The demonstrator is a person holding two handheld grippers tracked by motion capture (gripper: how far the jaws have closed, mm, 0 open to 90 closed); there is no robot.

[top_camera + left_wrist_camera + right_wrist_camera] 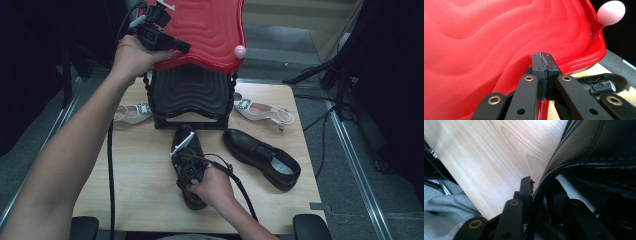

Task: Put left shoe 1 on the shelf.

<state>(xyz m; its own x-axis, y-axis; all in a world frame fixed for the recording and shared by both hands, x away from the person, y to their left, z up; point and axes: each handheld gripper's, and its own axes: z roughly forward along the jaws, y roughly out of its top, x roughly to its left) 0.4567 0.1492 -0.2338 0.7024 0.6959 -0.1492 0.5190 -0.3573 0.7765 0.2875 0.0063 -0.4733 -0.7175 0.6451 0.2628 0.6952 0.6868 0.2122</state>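
High view shows the left tool (177, 48) raised at the back of the counter (145, 170), its jaws pinched shut on the front rim of the red lid (210, 30); the lid is tipped up on its edge, probably so that the black ribbed tray (192, 92) beneath it lies open for a shoe to go in. A pale pink knob (240, 51) sits at the lid's right corner. In the left gripper view the two black jaws meet with only the thin red rim between them, and the lid's glossy, wavy surface (499, 37) rises behind. The right tool (187, 172) is low near the front of the counter, on the black shoe (187, 150) that points away from the person. In the right gripper view one jaw lies outside the shoe's collar (554, 173) and the other inside, so the collar edge sits between them; the pads appear to clamp it, a hold that would suit lifting the shoe by its opening. This shoe is smooth black leather with visible stitching. Its partner, a second black shoe (262, 157), lies just to the right, angled, with a pale insole showing. Two white sandals (132, 112) (262, 112) rest on either side of the tray, well apart from the tools.
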